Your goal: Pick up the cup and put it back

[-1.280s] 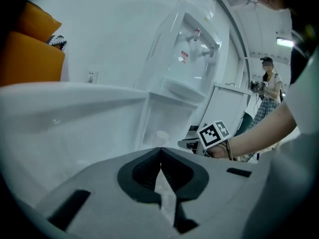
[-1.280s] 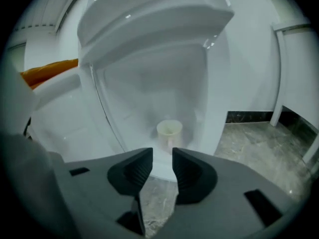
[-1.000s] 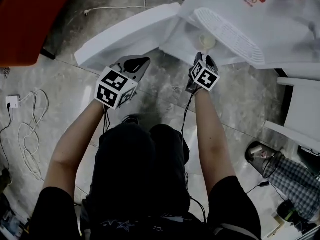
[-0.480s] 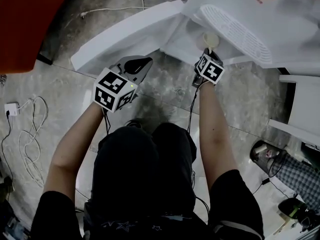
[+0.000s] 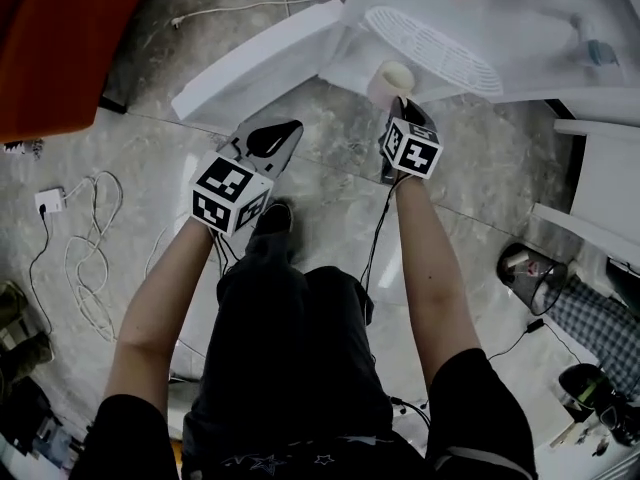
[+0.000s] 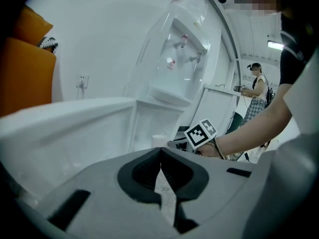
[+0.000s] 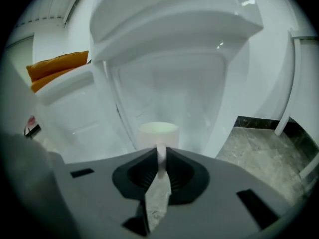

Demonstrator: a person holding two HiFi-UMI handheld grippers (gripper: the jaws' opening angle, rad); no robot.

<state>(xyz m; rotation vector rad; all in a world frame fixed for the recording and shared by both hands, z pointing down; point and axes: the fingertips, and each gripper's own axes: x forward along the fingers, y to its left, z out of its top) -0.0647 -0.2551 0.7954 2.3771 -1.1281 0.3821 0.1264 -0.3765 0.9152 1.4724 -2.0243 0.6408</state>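
A pale cup (image 5: 392, 80) stands at the front of the white water dispenser's (image 5: 440, 43) alcove, below the drip grille. My right gripper (image 5: 401, 105) is right behind it. In the right gripper view the cup (image 7: 157, 132) shows straight ahead, and its thin handle (image 7: 161, 158) sits between the dark pads. The right gripper's (image 7: 160, 164) jaws are closing and press on that handle. My left gripper (image 5: 272, 140) hovers over the floor to the left, shut and empty. In the left gripper view its (image 6: 160, 169) pads meet, and the cup (image 6: 158, 140) is small beyond them.
The dispenser's lower door (image 5: 255, 66) swings open toward the left. An orange-red block (image 5: 55, 43) fills the top left. Cables (image 5: 85, 258) and a plug lie on the marble floor at left. A wire bin (image 5: 530, 280) stands at right. A person (image 6: 256, 91) stands far off.
My right gripper moved up to the cup and its jaws came together on the handle. The left gripper stayed shut. The head view shifted a little.
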